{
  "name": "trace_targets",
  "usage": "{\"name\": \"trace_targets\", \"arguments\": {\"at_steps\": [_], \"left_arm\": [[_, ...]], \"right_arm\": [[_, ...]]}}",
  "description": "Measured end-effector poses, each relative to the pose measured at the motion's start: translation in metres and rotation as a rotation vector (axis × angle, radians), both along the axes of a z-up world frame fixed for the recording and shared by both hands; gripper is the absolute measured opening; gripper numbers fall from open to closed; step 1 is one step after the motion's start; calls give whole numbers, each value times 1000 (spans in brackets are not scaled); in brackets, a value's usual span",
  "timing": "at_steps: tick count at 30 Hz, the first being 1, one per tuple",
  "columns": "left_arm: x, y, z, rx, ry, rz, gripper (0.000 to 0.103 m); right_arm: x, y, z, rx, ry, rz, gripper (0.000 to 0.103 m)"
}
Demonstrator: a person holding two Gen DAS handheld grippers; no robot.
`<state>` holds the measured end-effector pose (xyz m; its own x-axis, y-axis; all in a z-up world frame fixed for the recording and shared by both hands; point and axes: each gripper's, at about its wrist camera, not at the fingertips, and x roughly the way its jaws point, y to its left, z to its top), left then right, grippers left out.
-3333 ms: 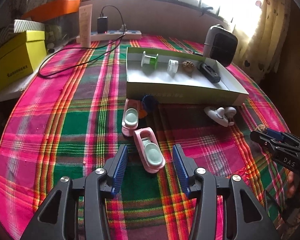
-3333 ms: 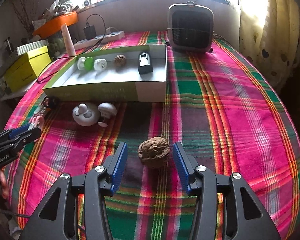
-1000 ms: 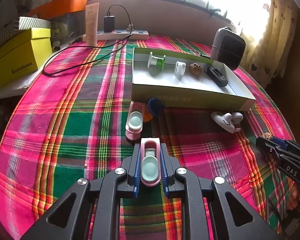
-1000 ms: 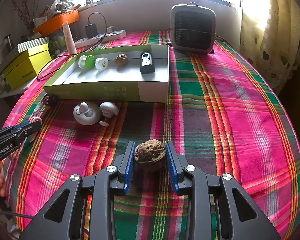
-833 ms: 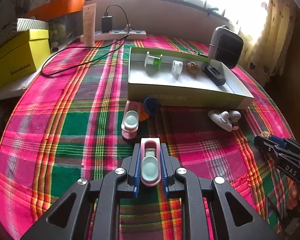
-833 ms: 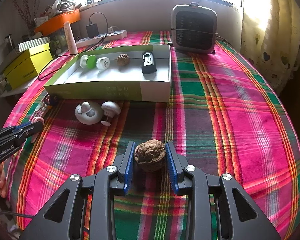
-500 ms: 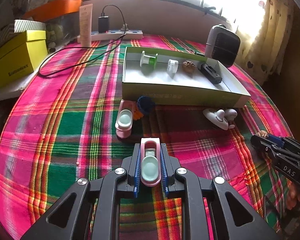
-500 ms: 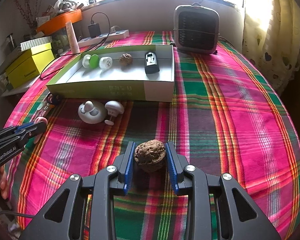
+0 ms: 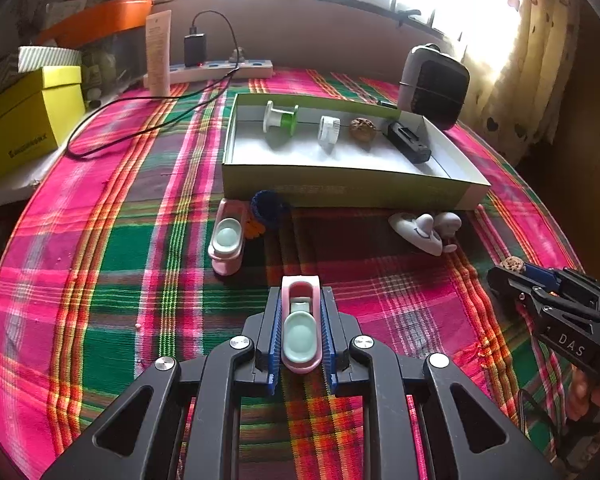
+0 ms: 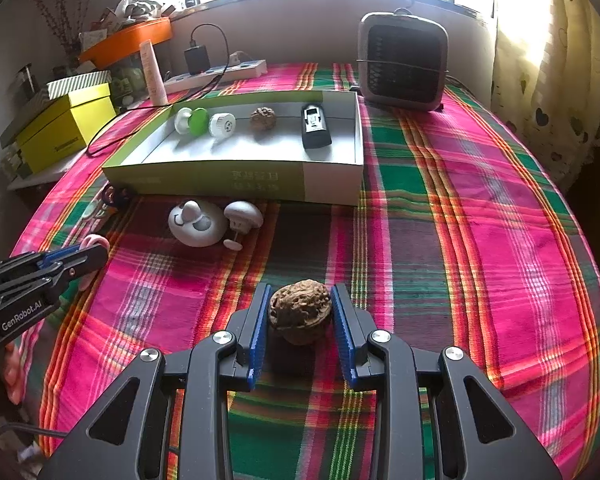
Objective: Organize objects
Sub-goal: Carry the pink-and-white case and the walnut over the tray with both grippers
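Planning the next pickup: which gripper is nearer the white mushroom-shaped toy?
Right. The right gripper sits just in front of the white mushroom-shaped toy; the left gripper is farther off, to its left.

You can read "GenRobot.AI" in white letters on the black body of the left gripper [image 10: 80, 258], seen at the left edge of the right wrist view. On the right gripper [image 9: 512, 276], at the right edge of the left wrist view, you can make out "DAS". The yellow box [image 9: 24, 128] by the surface's left edge carries dark print too blurred to read. The green box [image 10: 236, 178] has pale characters on its front wall, also unreadable.
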<state>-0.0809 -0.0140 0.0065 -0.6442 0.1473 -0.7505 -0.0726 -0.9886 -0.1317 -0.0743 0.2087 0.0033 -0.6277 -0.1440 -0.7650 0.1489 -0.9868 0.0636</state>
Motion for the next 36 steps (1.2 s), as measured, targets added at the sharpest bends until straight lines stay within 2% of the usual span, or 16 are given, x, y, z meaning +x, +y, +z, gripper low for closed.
{"name": "trace_targets", "arguments": {"at_steps": [11, 36], "left_arm": [[0, 5, 0, -5, 0, -10, 16], [-9, 7, 23, -7, 50, -21, 16]], "right_arm": [[1, -3, 2, -9, 8, 15, 32], [-12, -22, 28, -21, 69, 87, 32]]}}
